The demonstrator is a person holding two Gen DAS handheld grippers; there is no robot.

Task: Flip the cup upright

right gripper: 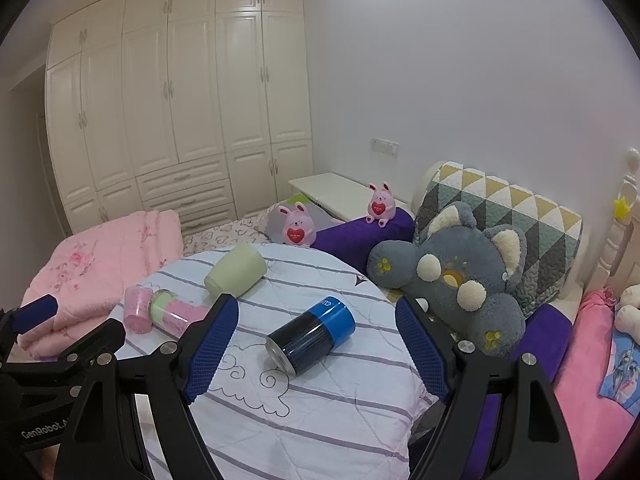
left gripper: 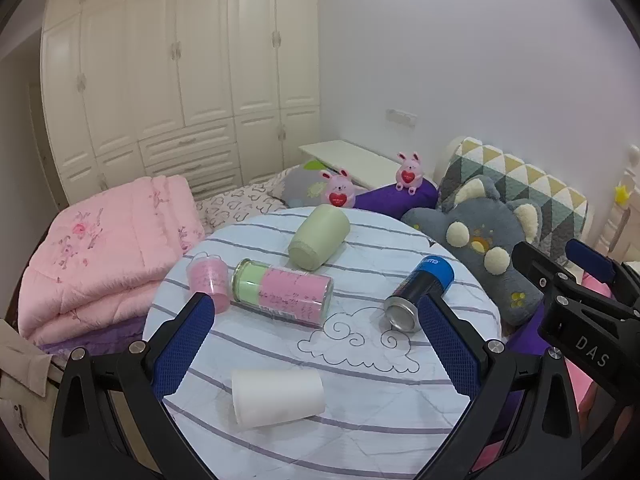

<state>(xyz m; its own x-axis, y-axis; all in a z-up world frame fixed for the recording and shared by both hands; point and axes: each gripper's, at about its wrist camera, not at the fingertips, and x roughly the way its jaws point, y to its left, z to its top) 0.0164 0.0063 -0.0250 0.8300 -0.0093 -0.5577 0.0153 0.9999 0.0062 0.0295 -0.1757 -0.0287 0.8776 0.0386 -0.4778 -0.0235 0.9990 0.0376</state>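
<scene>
Several cups lie on their sides on a round striped cloth-covered table (left gripper: 360, 420). A white cup (left gripper: 278, 398) lies nearest, low between my left gripper's fingers. A green cup (left gripper: 318, 242) lies at the far side, also in the right wrist view (right gripper: 236, 272). A clear cup with pink and green inside (left gripper: 282, 292) and a small pink cup (left gripper: 208, 280) lie at the left. A blue and black cup (left gripper: 420, 294) lies at the right; in the right wrist view (right gripper: 312, 334) it lies between my right gripper's fingers. My left gripper (left gripper: 316, 322) and right gripper (right gripper: 316, 326) are open and empty above the table.
A folded pink quilt (left gripper: 104, 252) lies left of the table. A grey plush toy (left gripper: 480, 240), a purple bolster (right gripper: 360, 230), two pink bunny toys (right gripper: 296, 228) and a patterned headboard cushion (right gripper: 512, 208) lie behind and to the right. A white wardrobe (left gripper: 180, 80) stands behind.
</scene>
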